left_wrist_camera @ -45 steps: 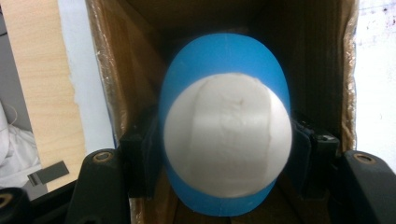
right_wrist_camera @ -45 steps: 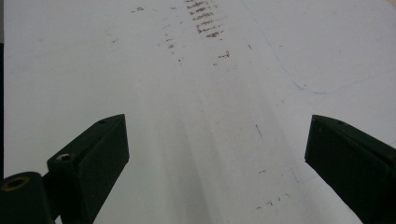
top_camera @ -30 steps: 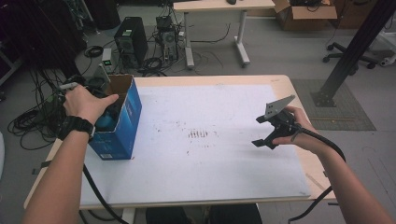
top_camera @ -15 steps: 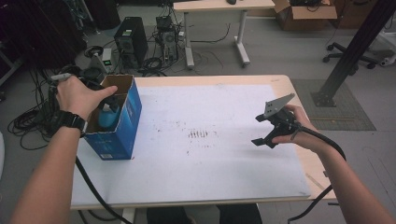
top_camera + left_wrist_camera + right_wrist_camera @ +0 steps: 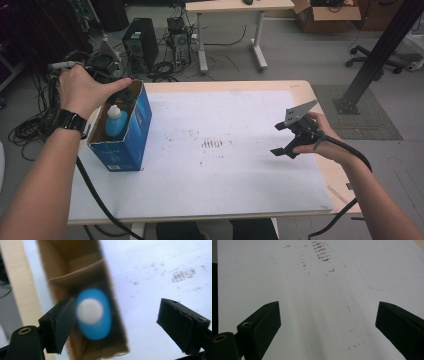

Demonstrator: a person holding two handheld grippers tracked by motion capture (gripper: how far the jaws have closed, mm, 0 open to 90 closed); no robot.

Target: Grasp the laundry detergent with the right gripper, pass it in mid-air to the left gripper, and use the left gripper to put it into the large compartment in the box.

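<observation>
One blue bottle (image 5: 116, 123) in one box (image 5: 131, 145), two grippers

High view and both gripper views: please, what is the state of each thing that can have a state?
Blue box: upright on the table, top open.
Blue bottle: upright inside the box, white cap on, not gripped.
Left hand-held gripper: open above the box; its jaws have just been opening, nothing between them.
Right hand-held gripper: open, empty, above the white mat.

Lab workspace, computer towers (image 5: 139, 42), tangled cables (image 5: 30, 130), office chair (image 5: 372, 55)
</observation>
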